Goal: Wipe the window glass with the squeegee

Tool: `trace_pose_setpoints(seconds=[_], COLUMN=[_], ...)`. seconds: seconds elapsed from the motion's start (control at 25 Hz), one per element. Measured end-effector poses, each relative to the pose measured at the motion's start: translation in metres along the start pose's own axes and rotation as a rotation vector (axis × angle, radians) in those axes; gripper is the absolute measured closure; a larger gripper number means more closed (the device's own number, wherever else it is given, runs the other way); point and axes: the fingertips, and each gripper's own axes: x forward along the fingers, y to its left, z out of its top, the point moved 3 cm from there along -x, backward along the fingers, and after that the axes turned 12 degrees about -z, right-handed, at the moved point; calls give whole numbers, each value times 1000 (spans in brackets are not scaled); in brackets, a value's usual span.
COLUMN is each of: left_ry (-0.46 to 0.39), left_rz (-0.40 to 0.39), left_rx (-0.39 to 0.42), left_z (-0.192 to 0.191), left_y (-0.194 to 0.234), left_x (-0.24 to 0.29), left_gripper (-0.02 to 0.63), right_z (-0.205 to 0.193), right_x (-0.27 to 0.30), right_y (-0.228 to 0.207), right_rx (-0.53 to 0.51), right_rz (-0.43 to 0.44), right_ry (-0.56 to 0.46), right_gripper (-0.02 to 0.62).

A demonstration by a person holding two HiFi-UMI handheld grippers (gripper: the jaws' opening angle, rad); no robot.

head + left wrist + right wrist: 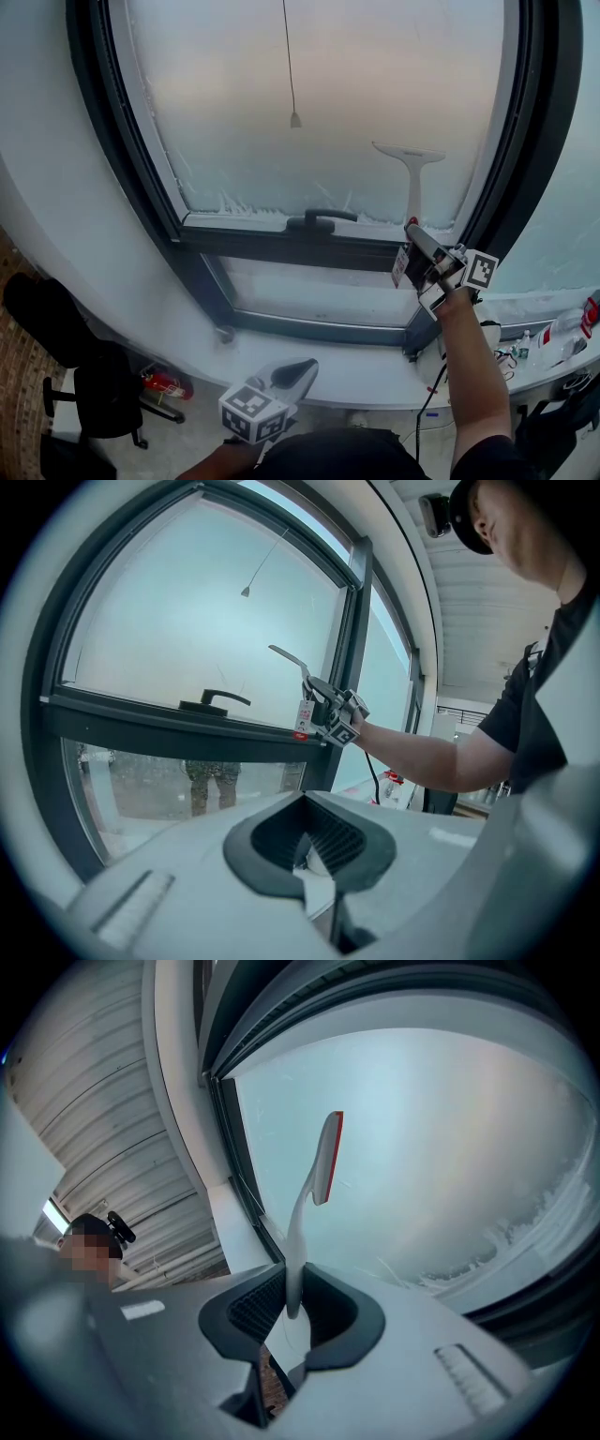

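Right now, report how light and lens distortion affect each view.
Head view: the bright window glass backlights everything, leaving the floor dim. Left gripper view: fisheye bows the window frame, with black corners. Right gripper view: same bowing; the squeegee looks sharp.

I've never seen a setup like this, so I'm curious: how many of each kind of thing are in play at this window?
Handheld grippers: 2 (left gripper, right gripper)
Squeegee: 1
Window handle: 1
Pull cord: 1
Total: 5
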Motion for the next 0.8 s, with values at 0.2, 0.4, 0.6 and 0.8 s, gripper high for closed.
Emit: trace_pose_setpoints(seconds=[0.2,0.4,0.6,0.8], left_ry=[-3,7,7,18], left_rz=[1,-1,2,-10], left_rx=[2,-2,2,1], left_z=[2,0,0,-5], left_y=[-2,-2,-2,-2], left_x=[1,3,5,6], left_gripper=[606,606,606,606], right_z=[-18,-34,-49,-67], right_x=[-10,-19,-28,-39], right_y=[-14,-29,-42,-56], right_rx=[31,65,95,131], right_rz=[-17,-39,-55,-80], right_ry=[14,32,49,70], right_gripper=[515,515,515,515])
